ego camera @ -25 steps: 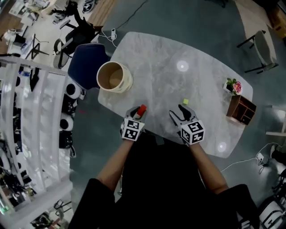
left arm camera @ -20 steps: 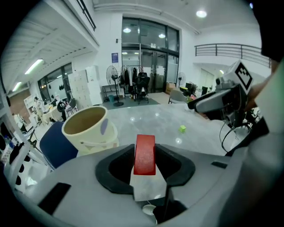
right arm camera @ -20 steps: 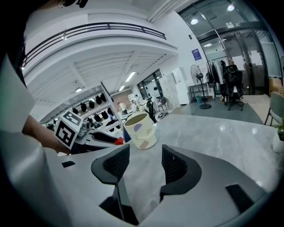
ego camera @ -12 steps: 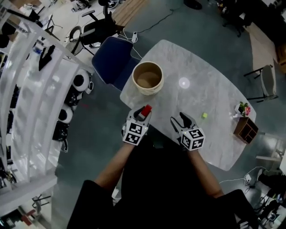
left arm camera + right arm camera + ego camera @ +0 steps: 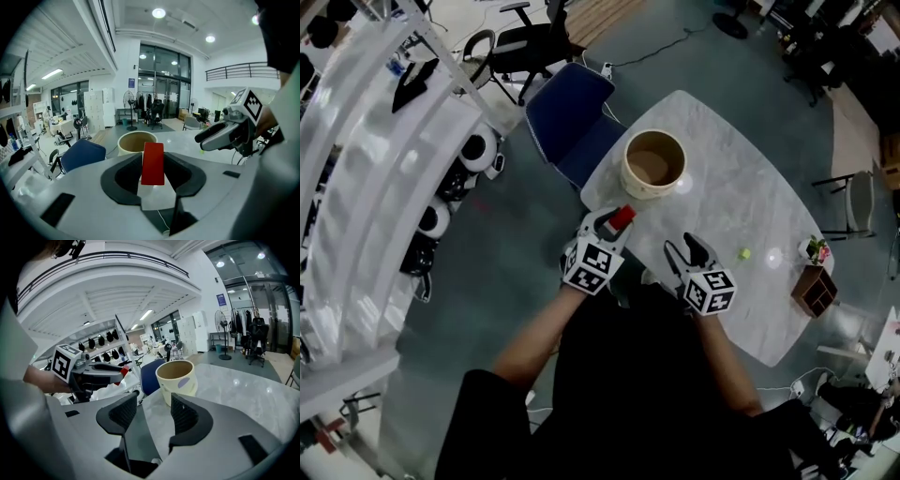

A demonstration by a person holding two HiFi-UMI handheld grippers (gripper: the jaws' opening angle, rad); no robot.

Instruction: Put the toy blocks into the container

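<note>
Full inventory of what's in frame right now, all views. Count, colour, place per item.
table: 1, grey-white marble, middle of the head view
container: 1, cream, open top, on the table's far left part
red block: 1, red, clamped between the left gripper's jaws
small block: 1, yellow-green, on the table right of the right gripper
wooden box: 1, brown, at the table's right corner
flower plant: 1, pink and green, next to the wooden box
chair: 1, blue, beside the table near the container
office chair: 1, black, farther back on the floor
shelving rack: 1, white, left side
left gripper: 1, grey, shut on the red block
right gripper: 1, grey, open, empty
</note>
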